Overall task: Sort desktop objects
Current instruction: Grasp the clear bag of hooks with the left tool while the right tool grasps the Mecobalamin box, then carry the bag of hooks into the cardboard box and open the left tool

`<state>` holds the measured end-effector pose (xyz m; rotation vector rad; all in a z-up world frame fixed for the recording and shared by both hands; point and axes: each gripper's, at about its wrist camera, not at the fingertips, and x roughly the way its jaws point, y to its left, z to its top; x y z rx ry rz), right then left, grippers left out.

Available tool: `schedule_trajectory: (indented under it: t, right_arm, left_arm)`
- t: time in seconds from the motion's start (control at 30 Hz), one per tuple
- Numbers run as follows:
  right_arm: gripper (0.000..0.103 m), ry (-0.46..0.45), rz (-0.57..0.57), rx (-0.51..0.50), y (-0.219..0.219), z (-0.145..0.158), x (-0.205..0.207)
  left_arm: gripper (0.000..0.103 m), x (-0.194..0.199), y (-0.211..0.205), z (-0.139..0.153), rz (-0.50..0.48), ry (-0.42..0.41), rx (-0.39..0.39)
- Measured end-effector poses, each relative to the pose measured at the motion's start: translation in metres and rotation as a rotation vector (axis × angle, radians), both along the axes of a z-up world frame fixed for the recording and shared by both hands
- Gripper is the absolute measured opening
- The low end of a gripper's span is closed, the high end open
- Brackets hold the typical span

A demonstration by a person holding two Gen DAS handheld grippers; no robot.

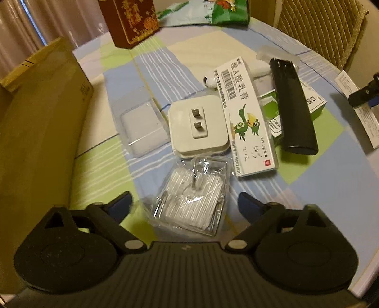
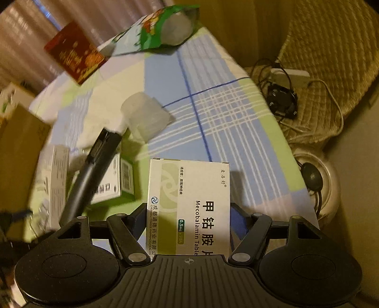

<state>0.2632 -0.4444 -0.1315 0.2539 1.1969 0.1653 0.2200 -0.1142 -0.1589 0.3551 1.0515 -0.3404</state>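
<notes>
The left tool (image 1: 184, 201) is pointed steeply downward, with its jaws held wide apart. Nothing is pressed by its blue-padded fingertips (image 1: 123, 201). The right tool (image 2: 188, 213) is likewise angled steeply downward. Its jaws are set about half closed, and both pads are pressed against the sides of a box (image 2: 189, 203), which is gripped between them.

Counts, both views combined:
- flat printed medicine cartons (image 1: 246, 113) – four: long white toucan one, green-white one (image 1: 315, 104) under the remote, white-olive Mecobalamin one (image 2: 189, 203), one more at the surface's right edge (image 1: 362, 106)
- clear plastic blister shells (image 1: 142, 123) – two, second (image 1: 191, 196) crinkled
- white square plug adapter (image 1: 199, 128) – one
- black slim remote (image 1: 293, 104) – one
- dark red printed box (image 1: 132, 21) – one
- green snack bag (image 1: 227, 11) – one
</notes>
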Motion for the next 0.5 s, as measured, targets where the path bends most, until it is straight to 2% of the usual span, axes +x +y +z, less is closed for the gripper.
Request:
schedule_trajectory:
  t: [0.03,0.1,0.2,0.27,0.43,0.5]
  right_arm:
    - [0.071,-0.001,0.018,-0.012,0.002,-0.001,0.0]
    - [0.071,-0.002,0.056,-0.045,0.008,-0.005,0.0]
    - [0.071,-0.012,0.107,-0.083,0.014,-0.01,-0.001]
    - [0.071,-0.023,0.144,-0.112,0.02,-0.012,-0.002]
    - [0.071,-0.067,0.278,-0.254,0.042,-0.019,-0.013]
    - [0.071,-0.083,0.297,-0.279,0.046,-0.021,-0.019]
  left_arm:
    - [0.09,0.002,0.001,-0.002,0.001,0.007,-0.006]
    - [0.078,0.003,0.002,-0.006,-0.009,0.015,0.007]
    - [0.062,0.001,0.007,-0.005,-0.01,0.028,-0.032]
    - [0.058,-0.005,0.008,-0.004,-0.008,0.033,-0.024]
    - [0.053,-0.027,0.008,-0.001,0.013,0.047,-0.015]
    - [0.052,-0.038,0.007,0.0,0.019,0.052,-0.013]
